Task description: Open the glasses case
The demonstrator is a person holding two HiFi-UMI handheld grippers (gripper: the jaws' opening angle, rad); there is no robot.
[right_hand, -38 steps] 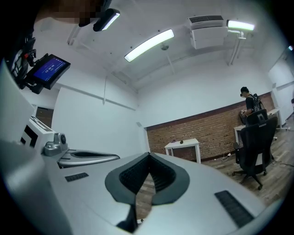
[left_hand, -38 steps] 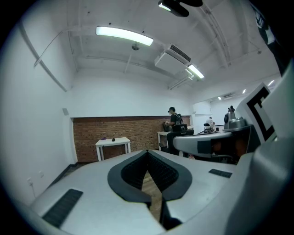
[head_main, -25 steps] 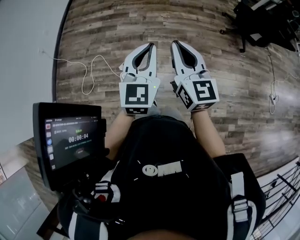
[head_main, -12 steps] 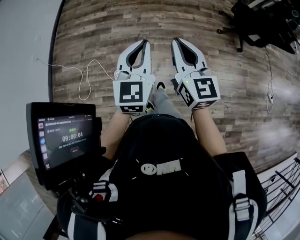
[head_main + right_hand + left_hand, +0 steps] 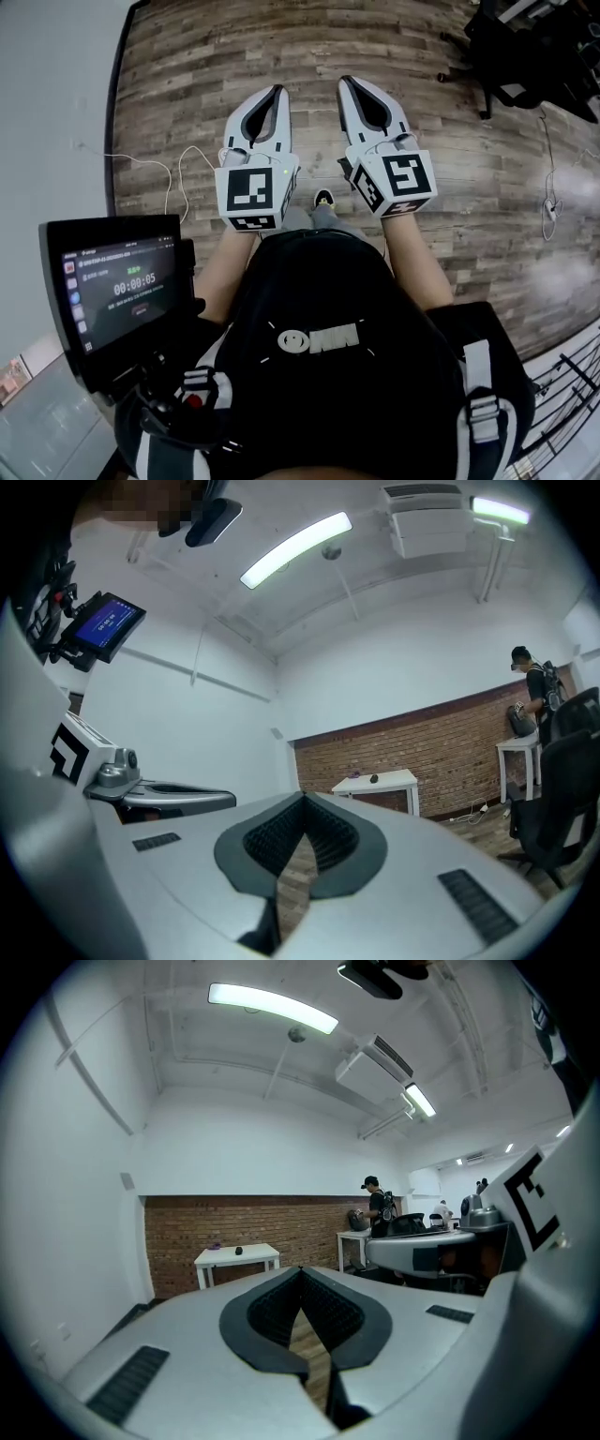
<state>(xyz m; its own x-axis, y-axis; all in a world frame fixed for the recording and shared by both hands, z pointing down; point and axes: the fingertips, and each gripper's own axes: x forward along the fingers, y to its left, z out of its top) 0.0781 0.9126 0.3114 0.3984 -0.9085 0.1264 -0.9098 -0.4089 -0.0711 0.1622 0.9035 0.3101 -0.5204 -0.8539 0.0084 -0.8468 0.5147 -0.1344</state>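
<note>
Holding left claw (image 5: pixel 277 90), right claw (image 5: pixel 344 82) closed | tabletop item (image 5: pixel 238 1250) indistinct

The right gripper (image 5: pixel 302 799) has its jaws closed tip to tip, gripping nothing. Beyond the tips a white table (image 5: pixel 392 782) stands against a brick wall (image 5: pixel 422 747), with a small dark object (image 5: pixel 373 778) on top (too small to identify). The left gripper (image 5: pixel 159 795) lies at the left edge. A person (image 5: pixel 534 691) stands far right.
</note>
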